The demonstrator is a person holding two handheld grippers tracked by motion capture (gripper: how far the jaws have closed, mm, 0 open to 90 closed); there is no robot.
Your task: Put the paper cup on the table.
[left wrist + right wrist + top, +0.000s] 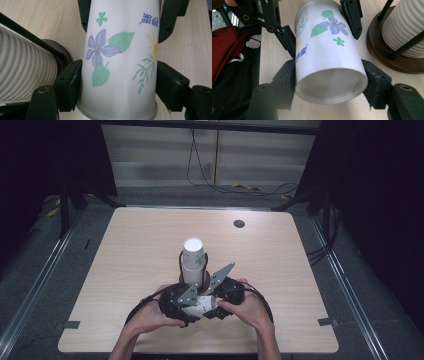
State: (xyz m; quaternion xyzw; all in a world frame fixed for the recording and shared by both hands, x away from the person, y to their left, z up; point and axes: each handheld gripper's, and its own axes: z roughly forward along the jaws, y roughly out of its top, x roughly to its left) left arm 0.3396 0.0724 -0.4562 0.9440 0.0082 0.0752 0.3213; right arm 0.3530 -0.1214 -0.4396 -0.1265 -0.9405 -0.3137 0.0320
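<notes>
Paper cup (329,57) with a flower print is the thing being handled here: it's lying on its side just above the light wood table (125,265), near the front edge, pinched from both ends. The left gripper (116,75) has its jaws clamped on the sides near the rim, and the right gripper (329,82) has its jaws squeezing the base end. Right behind them is a stack of ribbed white cups (193,261) standing in a holder with a round dark wooden base (387,53) and thin black rods (404,46).
</notes>
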